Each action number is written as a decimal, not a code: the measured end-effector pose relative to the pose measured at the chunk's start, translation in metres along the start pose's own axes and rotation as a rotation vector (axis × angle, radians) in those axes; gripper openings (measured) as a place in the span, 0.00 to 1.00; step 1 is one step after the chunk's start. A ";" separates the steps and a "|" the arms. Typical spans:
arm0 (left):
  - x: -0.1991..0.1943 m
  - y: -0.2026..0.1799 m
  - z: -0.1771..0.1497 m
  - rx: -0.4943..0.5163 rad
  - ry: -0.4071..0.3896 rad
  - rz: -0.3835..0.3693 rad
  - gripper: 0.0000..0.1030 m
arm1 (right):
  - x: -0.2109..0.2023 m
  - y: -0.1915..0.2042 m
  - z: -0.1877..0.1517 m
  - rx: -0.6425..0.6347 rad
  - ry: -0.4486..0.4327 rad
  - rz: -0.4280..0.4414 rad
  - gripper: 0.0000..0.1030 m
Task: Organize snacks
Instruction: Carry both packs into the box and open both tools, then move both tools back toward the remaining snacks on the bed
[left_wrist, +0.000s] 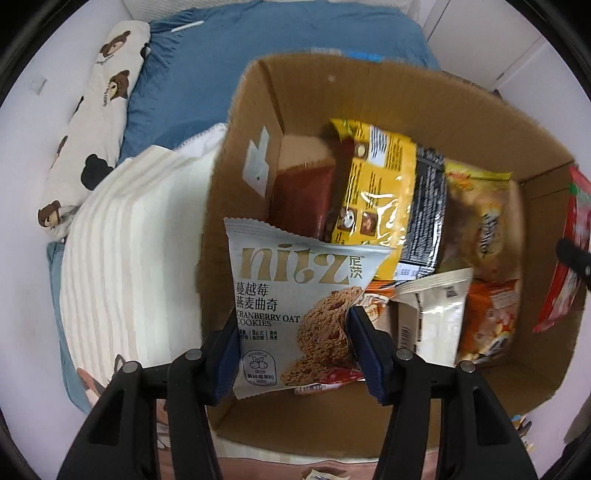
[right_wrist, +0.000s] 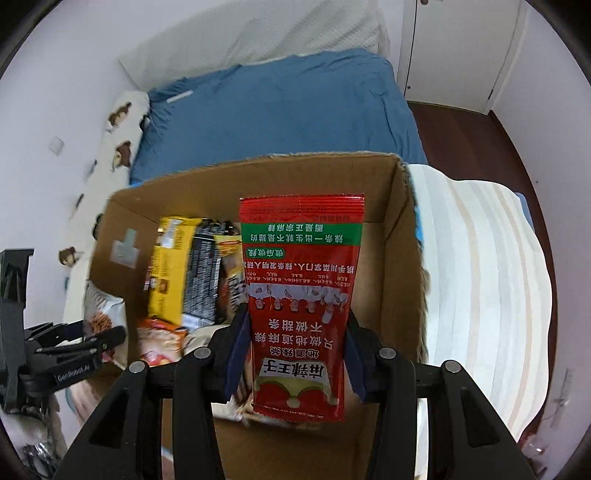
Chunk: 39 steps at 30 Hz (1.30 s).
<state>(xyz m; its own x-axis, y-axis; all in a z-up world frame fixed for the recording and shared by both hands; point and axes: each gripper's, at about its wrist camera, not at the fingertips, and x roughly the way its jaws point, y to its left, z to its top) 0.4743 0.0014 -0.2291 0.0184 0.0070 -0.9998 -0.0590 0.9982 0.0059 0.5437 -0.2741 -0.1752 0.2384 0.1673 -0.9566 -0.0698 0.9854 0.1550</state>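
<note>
At the far left, in the left wrist view, a long cream pillow printed with bears lies along the wall, beside a blue sheet. Next to them sits a folded striped blanket, touching the left wall of the cardboard box.

The left gripper is over the near left corner of the box, its fingers closed on the lower part of a white cookie packet, which stands upright with its print readable. Behind the packet, inside the box, a brown pack, a yellow pack, a black-printed pack and a pale yellow bag stand side by side. In front of them lie a white sachet and an orange bag.

At the right side of the box, the right gripper holds a red packet between its fingers, clamped on the packet's lower half. The packet stands on end with its print upside down, just inside the box's right wall. Further right, the striped blanket drapes over the bed beside the box.
</note>
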 end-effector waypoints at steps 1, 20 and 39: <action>0.006 0.000 0.000 0.004 0.007 0.006 0.52 | 0.005 0.001 0.003 -0.008 0.007 -0.015 0.47; 0.011 0.003 0.014 -0.014 0.008 -0.041 0.87 | 0.036 0.000 0.020 0.034 0.056 -0.114 0.91; -0.051 -0.019 -0.017 -0.002 -0.178 -0.070 0.93 | -0.008 -0.002 -0.033 0.014 0.019 -0.094 0.92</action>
<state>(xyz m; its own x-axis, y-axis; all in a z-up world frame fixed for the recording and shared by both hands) 0.4574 -0.0188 -0.1788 0.1992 -0.0517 -0.9786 -0.0537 0.9965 -0.0636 0.5095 -0.2788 -0.1761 0.2247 0.0740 -0.9716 -0.0347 0.9971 0.0679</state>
